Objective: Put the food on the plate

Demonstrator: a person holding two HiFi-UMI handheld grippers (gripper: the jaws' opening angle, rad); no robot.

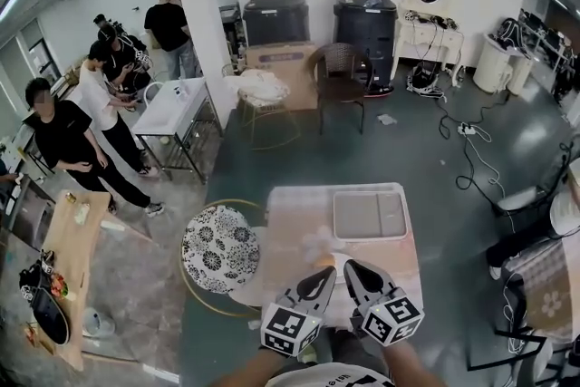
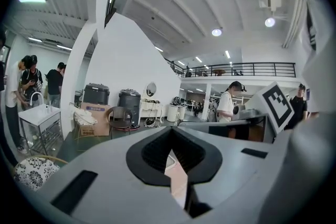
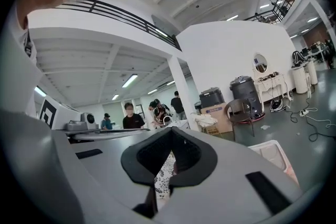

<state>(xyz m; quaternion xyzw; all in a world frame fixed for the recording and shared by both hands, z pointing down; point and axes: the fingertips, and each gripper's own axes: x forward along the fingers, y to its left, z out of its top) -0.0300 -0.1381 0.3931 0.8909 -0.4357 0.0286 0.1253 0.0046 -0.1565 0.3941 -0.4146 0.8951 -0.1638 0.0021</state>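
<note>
Seen: right gripper (image 3: pixel 171 135) — fingers (image 3: pixel 195 159) pressed together, nothing between them. Beyond stands a white pillar (image 3: pixel 180 86): people (image 3: pixel 131 119) to its left — cardboard box (image 3: pixel 215 117), black bins (image 3: pixel 242 87) and brown chair (image 3: pixel 240 110) to its right.

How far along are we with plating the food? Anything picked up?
Done: nothing visible; the tray on the table looks bare. In hand: nothing; the left gripper and right gripper are both shut and empty at the table's near edge. Left: the whole job; besides the tray, only a pale blurred item shows there, too unclear to name.
</note>
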